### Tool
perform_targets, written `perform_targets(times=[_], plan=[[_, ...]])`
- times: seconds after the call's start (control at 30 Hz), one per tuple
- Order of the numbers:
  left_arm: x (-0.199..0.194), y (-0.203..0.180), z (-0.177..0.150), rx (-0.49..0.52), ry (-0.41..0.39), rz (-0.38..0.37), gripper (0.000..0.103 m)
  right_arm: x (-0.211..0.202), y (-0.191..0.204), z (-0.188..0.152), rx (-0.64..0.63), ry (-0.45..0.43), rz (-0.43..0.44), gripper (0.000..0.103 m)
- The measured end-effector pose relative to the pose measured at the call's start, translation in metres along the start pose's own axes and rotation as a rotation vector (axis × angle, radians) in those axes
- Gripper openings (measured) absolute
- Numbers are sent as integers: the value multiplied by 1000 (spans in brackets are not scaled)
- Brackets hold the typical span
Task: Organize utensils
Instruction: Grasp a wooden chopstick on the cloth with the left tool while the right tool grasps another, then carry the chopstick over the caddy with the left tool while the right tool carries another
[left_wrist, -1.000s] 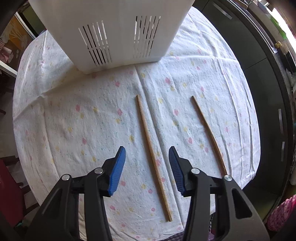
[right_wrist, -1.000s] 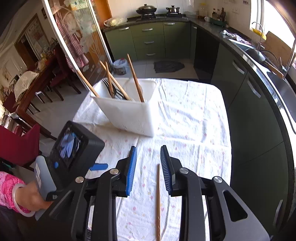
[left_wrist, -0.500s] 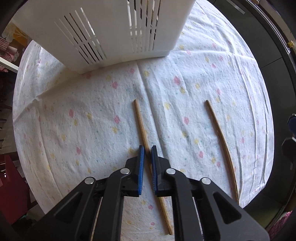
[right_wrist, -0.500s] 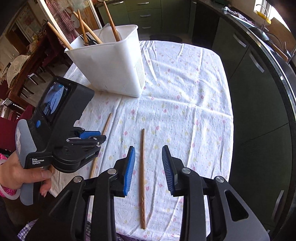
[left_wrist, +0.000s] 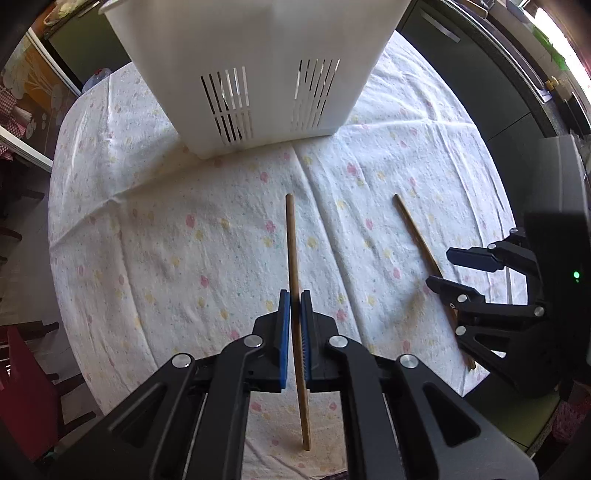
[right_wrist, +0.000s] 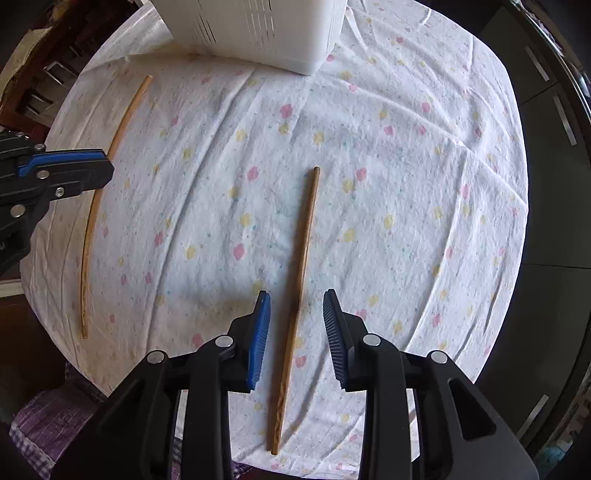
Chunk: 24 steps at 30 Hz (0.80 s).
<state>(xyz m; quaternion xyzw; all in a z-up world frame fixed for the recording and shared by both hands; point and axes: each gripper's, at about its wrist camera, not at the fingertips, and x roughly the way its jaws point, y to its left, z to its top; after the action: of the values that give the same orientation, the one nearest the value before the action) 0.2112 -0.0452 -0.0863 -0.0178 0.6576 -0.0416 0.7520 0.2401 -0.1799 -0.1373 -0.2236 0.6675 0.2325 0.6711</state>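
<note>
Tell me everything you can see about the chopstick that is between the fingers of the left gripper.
The chopstick is a thin, round, light brown stick that looks like wood or bamboo, straight and plain. The left gripper is shut on it, the blue pads pressing it near its middle, so both ends stick out. Its far end points toward the white slotted basket without touching it. Whether it touches the flowered tablecloth cannot be told.

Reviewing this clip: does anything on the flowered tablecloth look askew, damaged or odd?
Nothing looks damaged or spilled. Two wooden chopsticks are still out of the white slotted plastic bin: the paler chopstick is pinched in the left claw, and the darker chopstick lies on the cloth between the open right claw's pads.
</note>
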Motion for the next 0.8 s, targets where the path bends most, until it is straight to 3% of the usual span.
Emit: perform_targets(times=[0.1,0.3,0.37,0.5,0.8], plan=[[-14,2,-8,18,-24,-18,6,6,3,5,-7,25,-4,28],[-48,5,-21,71,-79,-41,6,10,-1,13,4,40,28,7],[-63,5,-23,81,-115,-48,6,9,-12,11,38,27,52,7],[-97,-1,-23,92,-207,-65,6,-17,-22,2,61,-69,93,7],[-194,-11,2,93,-473,-43,5,-145,-24,-8,73,-373,120,7]])
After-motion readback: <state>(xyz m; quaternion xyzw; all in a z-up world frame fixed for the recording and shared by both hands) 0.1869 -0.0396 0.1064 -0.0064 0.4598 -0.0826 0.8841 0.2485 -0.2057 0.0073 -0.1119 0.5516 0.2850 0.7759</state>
